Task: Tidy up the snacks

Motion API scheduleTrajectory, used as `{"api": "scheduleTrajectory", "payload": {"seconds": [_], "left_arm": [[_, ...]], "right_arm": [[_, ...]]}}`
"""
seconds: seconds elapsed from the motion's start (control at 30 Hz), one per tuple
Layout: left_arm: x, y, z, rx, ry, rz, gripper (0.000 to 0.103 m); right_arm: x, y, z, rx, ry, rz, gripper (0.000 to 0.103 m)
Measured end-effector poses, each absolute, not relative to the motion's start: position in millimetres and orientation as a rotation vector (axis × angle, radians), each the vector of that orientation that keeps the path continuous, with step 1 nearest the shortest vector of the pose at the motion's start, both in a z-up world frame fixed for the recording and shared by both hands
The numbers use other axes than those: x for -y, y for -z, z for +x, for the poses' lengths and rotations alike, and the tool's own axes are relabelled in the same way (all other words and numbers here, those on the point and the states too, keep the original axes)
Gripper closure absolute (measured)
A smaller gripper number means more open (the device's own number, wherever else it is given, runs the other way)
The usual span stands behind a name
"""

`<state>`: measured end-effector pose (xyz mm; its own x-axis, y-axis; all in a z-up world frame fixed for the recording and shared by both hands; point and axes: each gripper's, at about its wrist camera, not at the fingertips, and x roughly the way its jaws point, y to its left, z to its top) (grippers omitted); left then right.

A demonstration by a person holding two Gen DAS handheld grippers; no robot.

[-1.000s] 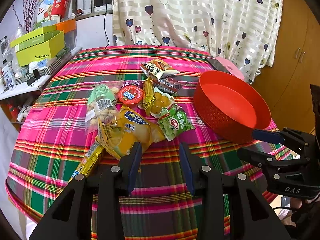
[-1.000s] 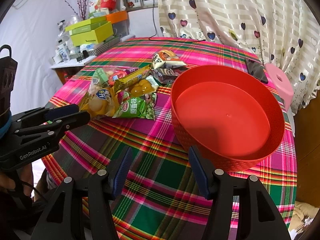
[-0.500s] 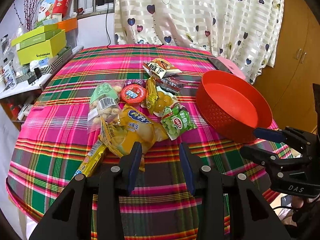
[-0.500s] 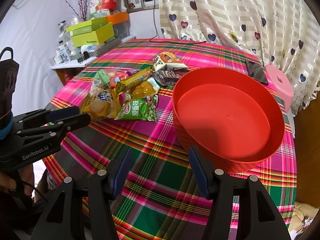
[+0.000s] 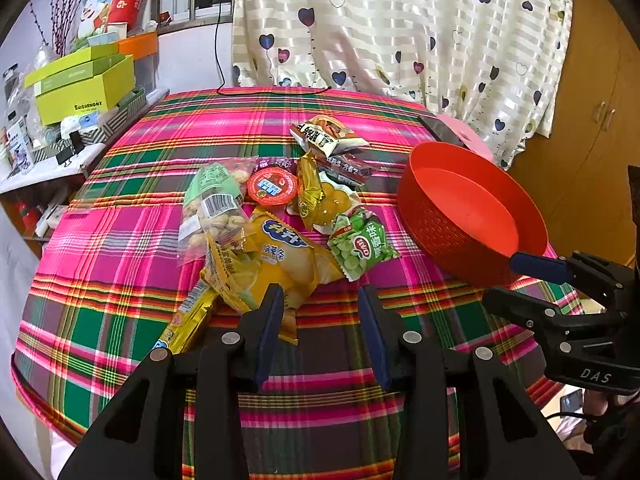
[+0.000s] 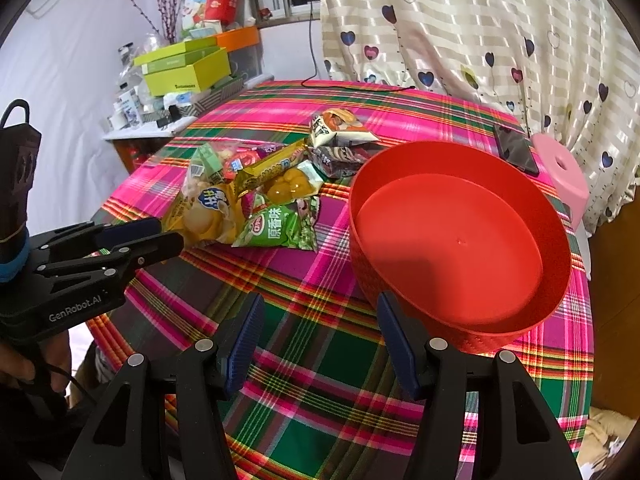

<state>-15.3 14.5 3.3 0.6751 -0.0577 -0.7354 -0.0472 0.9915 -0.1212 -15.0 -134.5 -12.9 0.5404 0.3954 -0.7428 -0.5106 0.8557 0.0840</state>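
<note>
Two handheld grippers are hovering over a snack-strewn table as the sorting is getting under way. The left gripper (image 5: 320, 306) is standing with its jaws apart and holding nothing, its left finger overlapping the corner of a yellow chip bag (image 5: 284, 262) at the near edge of the heap. The right gripper (image 6: 320, 320) is likewise gaping and empty, waiting just in front of the red basket (image 6: 556, 236), which is sitting bare beside the pile.

The snacks are lying in a loose cluster at mid-table: a green pea packet (image 5: 362, 244), a clear bag of nuts (image 5: 212, 210), a round red-lidded cup (image 5: 272, 187) and several smaller wrappers behind. The chip bag looks the likeliest first pick; pinching its crimped edge rather than its puffed middle should be keeping the contents whole, and lifting it clear before swinging toward the basket should be sparing the packets it is resting against.

A pink, green and red plaid cloth (image 5: 120, 264) is covering the round table. Behind it a heart-print curtain (image 5: 400, 28) is hanging, lime-green boxes (image 5: 80, 88) are stacked on a cluttered shelf, and a pink stool (image 6: 560, 172) is standing beside the table.
</note>
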Motion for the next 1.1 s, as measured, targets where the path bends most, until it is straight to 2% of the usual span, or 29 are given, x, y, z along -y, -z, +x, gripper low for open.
{"api": "scheduleTrajectory", "payload": {"seconds": [0.97, 1.1], "left_arm": [[-70, 2, -11, -0.822, -0.052, -0.24, 0.063], [-83, 3, -15, -0.817, -0.064, -0.244, 0.056]], "right_arm": [[94, 13, 2, -0.831, -0.61, -0.176, 0.045], [84, 12, 4, -0.832, -0.631, -0.18, 0.045]]}}
